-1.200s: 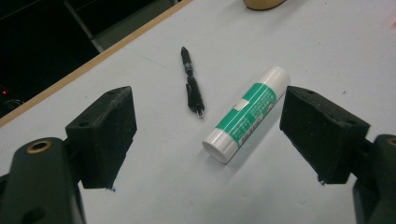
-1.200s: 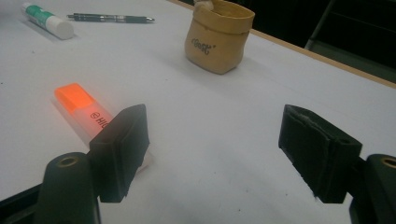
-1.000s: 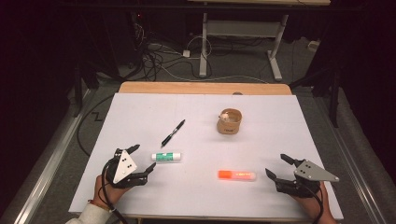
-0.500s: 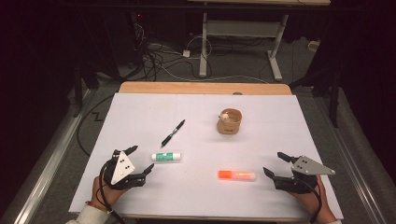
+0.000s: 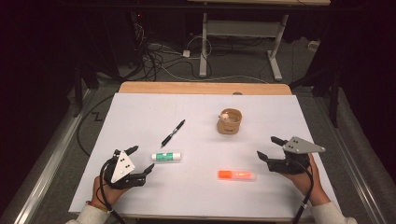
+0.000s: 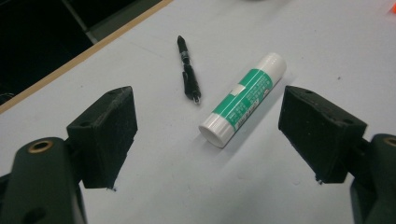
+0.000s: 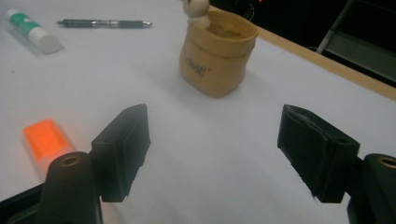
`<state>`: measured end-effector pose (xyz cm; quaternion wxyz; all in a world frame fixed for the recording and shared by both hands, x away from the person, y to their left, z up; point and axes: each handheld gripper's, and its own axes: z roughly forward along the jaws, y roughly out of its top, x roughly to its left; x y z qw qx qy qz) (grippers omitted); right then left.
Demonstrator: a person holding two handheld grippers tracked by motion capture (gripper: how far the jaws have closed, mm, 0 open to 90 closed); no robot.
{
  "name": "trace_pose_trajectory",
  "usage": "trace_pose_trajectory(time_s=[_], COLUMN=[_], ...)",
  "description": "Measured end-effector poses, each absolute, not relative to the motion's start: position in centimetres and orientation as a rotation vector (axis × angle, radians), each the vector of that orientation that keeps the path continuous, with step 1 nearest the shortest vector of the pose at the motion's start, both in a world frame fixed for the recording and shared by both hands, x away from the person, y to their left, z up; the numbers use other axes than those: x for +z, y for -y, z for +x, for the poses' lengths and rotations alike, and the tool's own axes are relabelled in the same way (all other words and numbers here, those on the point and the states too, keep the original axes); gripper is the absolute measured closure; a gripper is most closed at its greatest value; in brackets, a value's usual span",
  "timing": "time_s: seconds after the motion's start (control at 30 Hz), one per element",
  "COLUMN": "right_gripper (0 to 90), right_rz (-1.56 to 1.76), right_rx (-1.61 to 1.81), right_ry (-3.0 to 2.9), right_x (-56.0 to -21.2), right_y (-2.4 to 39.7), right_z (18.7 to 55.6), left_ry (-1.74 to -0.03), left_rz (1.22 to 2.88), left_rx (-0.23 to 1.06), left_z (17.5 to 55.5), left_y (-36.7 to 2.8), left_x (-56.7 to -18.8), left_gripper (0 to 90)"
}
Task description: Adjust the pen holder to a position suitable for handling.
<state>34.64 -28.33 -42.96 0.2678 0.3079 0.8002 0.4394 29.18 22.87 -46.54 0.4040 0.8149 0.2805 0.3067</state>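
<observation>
We hold left gripper (image 5: pixel 141 161) spread, lower left, near glue stick (image 5: pixel 166 157); right gripper (image 5: pixel 270 148) spread, lower right, near highlighter (image 5: pixel 236 175).

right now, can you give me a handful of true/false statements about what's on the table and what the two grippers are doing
1. The left gripper is open, with the glue stick lying ahead between its jaws. True.
2. The right gripper is clamped on the orange highlighter. False: its jaws are open and hold nothing; the highlighter lies on the table beside it.
3. The black pen stands inside the tan pouch. False: the pen lies flat on the white table, apart from the pouch.
4. The pouch stands upright, farther from the person than the highlighter. True.
5. The glue stick has a green label and white ends. True.
</observation>
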Motion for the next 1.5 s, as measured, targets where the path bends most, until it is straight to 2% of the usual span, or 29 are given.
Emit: trace_pose_trajectory(time_s=[0.53,1.03,1.2,1.27,1.5], right_gripper=[29.8,34.8,44.3,45.4,60.3], right_rz=[0.726,0.725,0.778,0.791,0.874], right_rx=[0.992,0.908,0.891,0.893,0.918], right_ry=[-2.281,-2.492,-2.55,-2.563,-2.589], right_x=[-39.1,-40.8,-41.8,-42.0,-43.0], right_y=[21.7,17.5,16.7,16.6,16.0], right_z=[42.2,46.4,47.7,47.9,49.0], left_ry=[-0.674,-0.656,-0.657,-0.658,-0.653], left_rz=[2.09,2.109,2.117,2.12,2.128], left_rx=[0.754,0.739,0.733,0.734,0.731], left_z=[29.1,29.1,29.2,29.2,29.3], left_y=[-22.4,-22.5,-22.4,-22.4,-22.3], left_x=[-46.6,-46.7,-46.8,-46.9,-47.0], left_gripper=[19.0,19.0,19.0,19.0,19.0])
